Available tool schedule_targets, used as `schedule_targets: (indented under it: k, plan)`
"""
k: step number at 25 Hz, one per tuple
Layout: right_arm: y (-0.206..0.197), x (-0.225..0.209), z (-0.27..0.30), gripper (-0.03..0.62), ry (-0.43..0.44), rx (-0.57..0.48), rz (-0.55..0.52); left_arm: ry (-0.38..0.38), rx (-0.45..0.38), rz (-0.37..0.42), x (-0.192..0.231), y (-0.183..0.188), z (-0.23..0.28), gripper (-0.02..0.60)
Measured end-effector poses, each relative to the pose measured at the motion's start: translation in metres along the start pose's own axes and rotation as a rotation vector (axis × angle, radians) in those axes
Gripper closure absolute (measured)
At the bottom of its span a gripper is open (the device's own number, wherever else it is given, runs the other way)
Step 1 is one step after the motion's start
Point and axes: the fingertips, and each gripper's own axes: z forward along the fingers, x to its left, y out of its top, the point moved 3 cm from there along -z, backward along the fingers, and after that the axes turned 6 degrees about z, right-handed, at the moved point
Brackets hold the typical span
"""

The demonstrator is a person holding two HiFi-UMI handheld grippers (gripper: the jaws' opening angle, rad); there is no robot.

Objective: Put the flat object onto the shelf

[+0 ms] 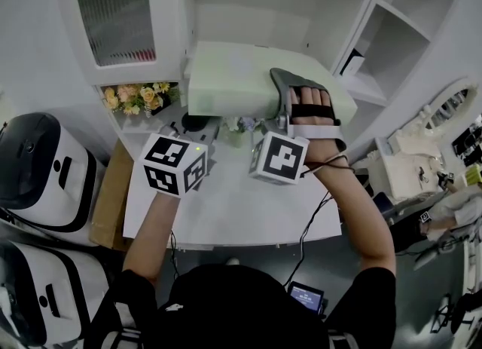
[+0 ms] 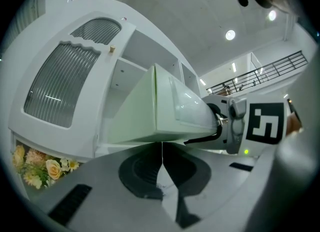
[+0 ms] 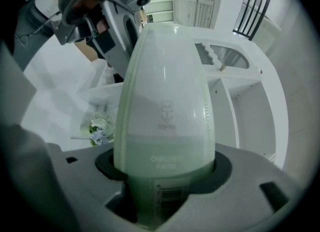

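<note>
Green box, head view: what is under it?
Below the box a small bouquet peeks out past its near edge, on the white table. The box covers the rest of the bouquet and anything else on the table beneath it.

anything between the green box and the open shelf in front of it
Nothing visible stands in the way. The green box faces the open shelf compartment, which looks bare inside. The flowers sit lower and to the left, under the cabinet door, off that path.
</note>
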Motion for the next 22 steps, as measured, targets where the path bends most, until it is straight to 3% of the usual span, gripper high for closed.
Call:
schedule_targets:
  k: [22]
  plan:
    - [-0.008, 0.015, 0.047, 0.283, 0.025, 0.019, -0.035, 0.054, 0.039, -0.048, 0.025, -0.035, 0.021, 0.575]
